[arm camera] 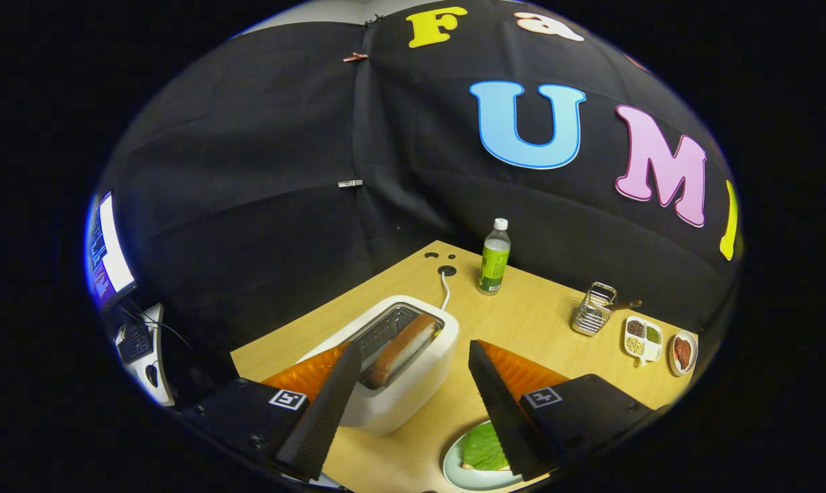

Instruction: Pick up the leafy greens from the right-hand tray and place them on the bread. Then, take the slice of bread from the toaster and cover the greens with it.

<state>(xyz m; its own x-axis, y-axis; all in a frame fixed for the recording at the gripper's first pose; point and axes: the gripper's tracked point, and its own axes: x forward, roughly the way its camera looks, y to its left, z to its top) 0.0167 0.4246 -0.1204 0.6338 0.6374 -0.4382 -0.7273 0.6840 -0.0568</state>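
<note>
Flanking the toaster (392, 363), the spread gripper (413, 370) faces bottle (494, 257) and wire rack (593, 309).

I read the table (522, 322) as pale wood grain, matt. On it my landmark, the toaster (413, 383), looks like smooth white plastic with a soft sheen, its slot (392, 329) lined with bright metal; the bread slice (403, 350) in it has a rough browned crust. Beyond the toaster stands a glossy clear plastic bottle (494, 257). Right of the toaster sits a shiny wire rack (593, 309). Nearer than the toaster, crinkled leafy greens (483, 448) lie on a smooth glazed plate (454, 472).
</note>
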